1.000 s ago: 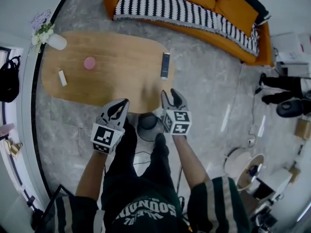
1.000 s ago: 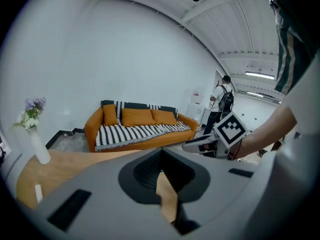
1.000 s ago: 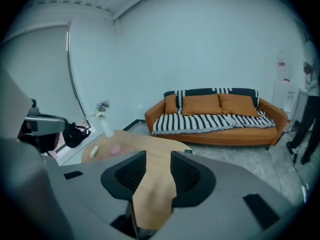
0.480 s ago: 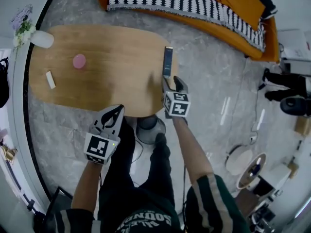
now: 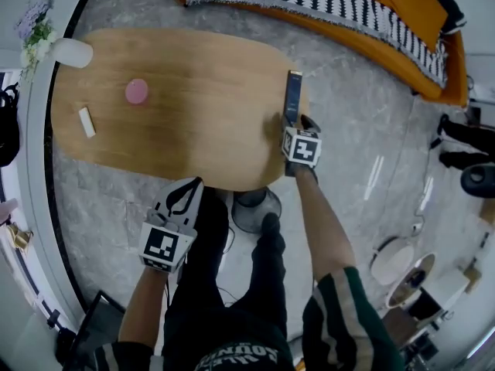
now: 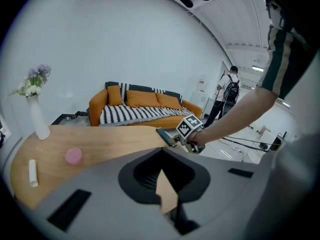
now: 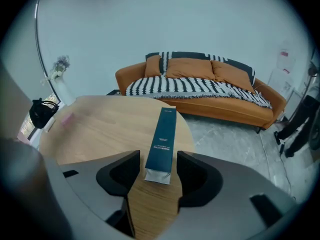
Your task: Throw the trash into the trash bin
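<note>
Since the earlier frame, the right gripper has travelled from the table's near edge to the near end of the dark teal rectangular cardboard box. Its jaws are opening; the box end sits between them, pads clear of both sides.

The oval wooden table carries the box flat at its right edge. The round dark grey trash bin stands on the floor at the table's near edge; its contents cannot be made out. The white vase holds flowers. The left gripper hangs beside the table, jaws together, empty.
</note>
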